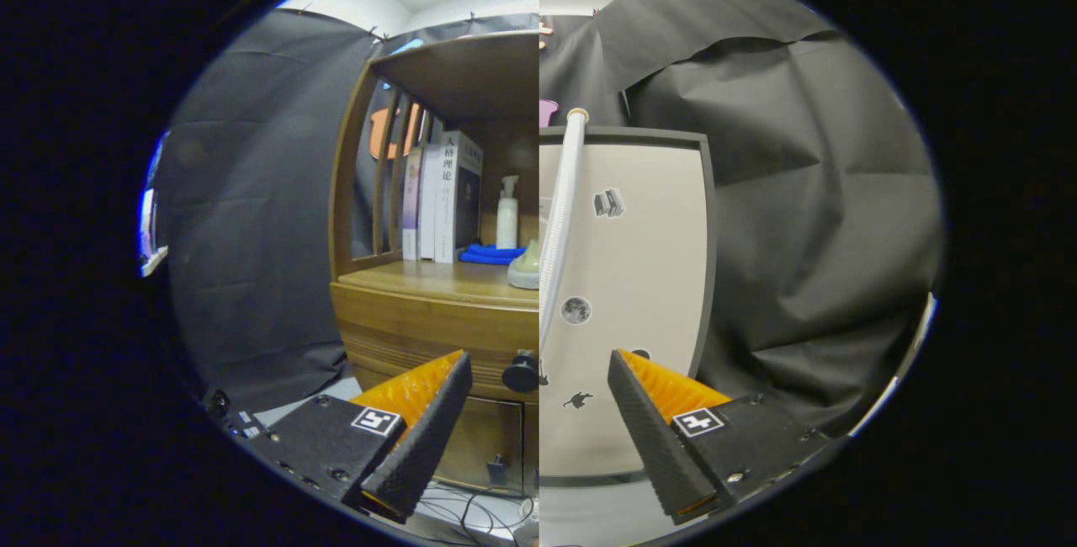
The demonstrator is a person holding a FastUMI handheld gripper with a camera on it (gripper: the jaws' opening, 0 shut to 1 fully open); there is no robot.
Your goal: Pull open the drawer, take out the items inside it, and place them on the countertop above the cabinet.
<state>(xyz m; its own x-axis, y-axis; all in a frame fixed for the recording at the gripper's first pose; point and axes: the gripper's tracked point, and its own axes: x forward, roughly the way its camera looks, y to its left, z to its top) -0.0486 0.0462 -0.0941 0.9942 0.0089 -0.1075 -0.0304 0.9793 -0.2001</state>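
A wooden cabinet stands ahead with its drawer front [412, 337] closed. The drawer's round black knob [521, 373] sits between my fingertips, a little beyond them. My gripper [538, 359] is open, with nothing between its fingers. Above the drawer is the wooden countertop [421, 278], under an upper shelf. The inside of the drawer is hidden.
On the countertop stand upright books [442, 193], a white pump bottle [506, 215], a blue cloth [490, 255] and a pale rounded object [526, 269]. A white ribbed hose [559, 219] runs down beside a pale panel with stickers [648, 278]. A lower compartment with a small handle [496, 467] is under the drawer; cables lie on the floor.
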